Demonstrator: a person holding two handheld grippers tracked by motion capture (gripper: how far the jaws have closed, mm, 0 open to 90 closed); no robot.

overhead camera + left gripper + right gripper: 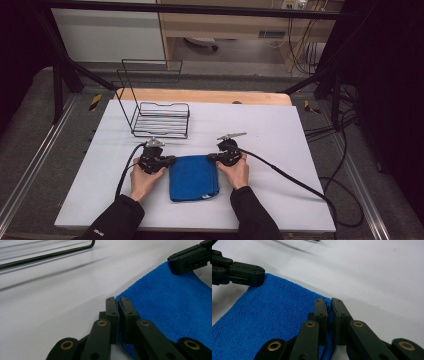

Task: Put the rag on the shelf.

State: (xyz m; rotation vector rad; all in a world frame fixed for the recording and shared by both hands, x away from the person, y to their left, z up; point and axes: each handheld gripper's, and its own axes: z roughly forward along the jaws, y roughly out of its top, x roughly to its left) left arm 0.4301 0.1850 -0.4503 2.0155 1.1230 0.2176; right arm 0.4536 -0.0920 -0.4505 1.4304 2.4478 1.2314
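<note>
Left gripper (170,160) and right gripper (212,157) pinching blue towel (194,177) corners — wire rack (161,119) just beyond

A black wire rack (161,119) is standing on the white table (280,145), just beyond the left tool and well left of the right one, while a wooden board (210,96) is lying past it.

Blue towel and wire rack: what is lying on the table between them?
Nothing: in the high view, bare white table separates the blue towel from the wire rack.
</note>
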